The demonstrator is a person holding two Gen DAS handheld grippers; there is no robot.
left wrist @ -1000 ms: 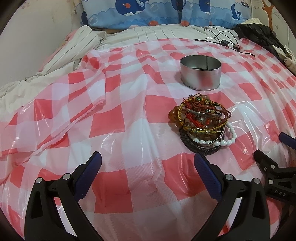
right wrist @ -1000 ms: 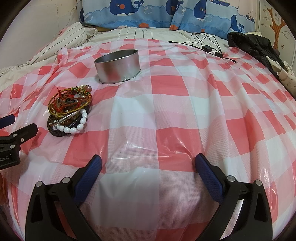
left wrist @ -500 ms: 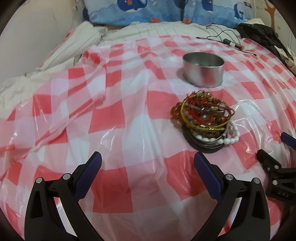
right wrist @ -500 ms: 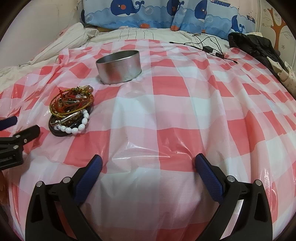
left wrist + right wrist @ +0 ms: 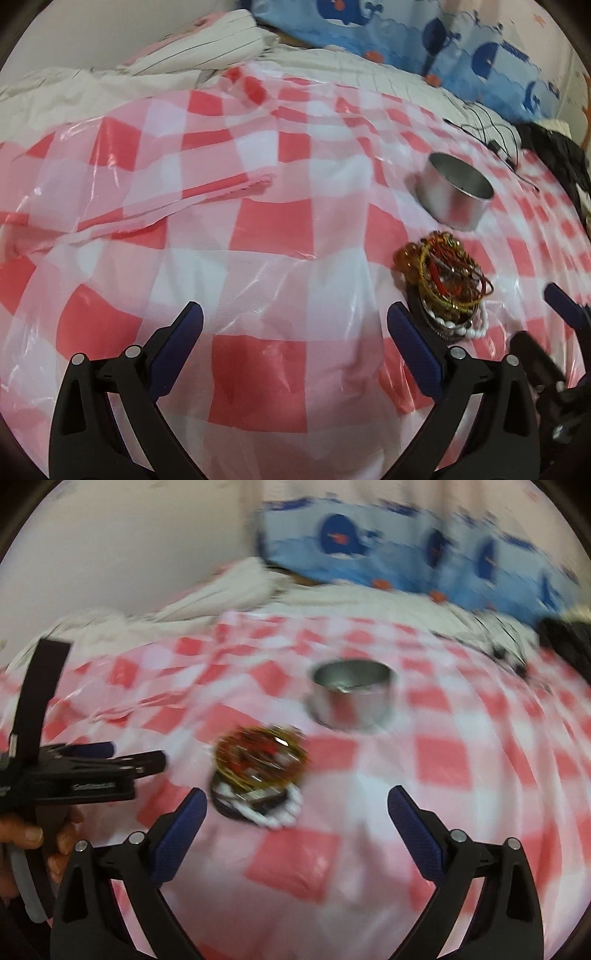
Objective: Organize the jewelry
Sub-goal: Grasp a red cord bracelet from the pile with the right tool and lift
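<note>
**Both grippers spread, jewelry pile lying free on the checked sheet**

On your left, the left gripper (image 5: 294, 325) hangs over bare red-and-white checked sheet (image 5: 258, 229) with its blue-padded fingers wide apart and nothing between them. The jewelry pile (image 5: 445, 284), a tangle of gold, red and amber bangles stacked on a dark ring with a white bead bracelet at the near edge, lies just past the outer side of that gripper's right finger, not inside the gap. In the right wrist view you see this same gripper from the side at the left edge, with your hand (image 5: 33, 842) wrapped around its handle.

Moving right, the pile (image 5: 260, 771) sits just ahead of your right gripper (image 5: 297, 808), nearer its left finger and short of the tips, so the pads do not touch it. That gripper's jaws stand well apart, though they have just been closing a little, with only the sheet between them.

Beyond the pile, close behind but apart from it, the round metal tin (image 5: 352, 696) stands upright and open. This view is blurred, so its contents are unclear.
</note>
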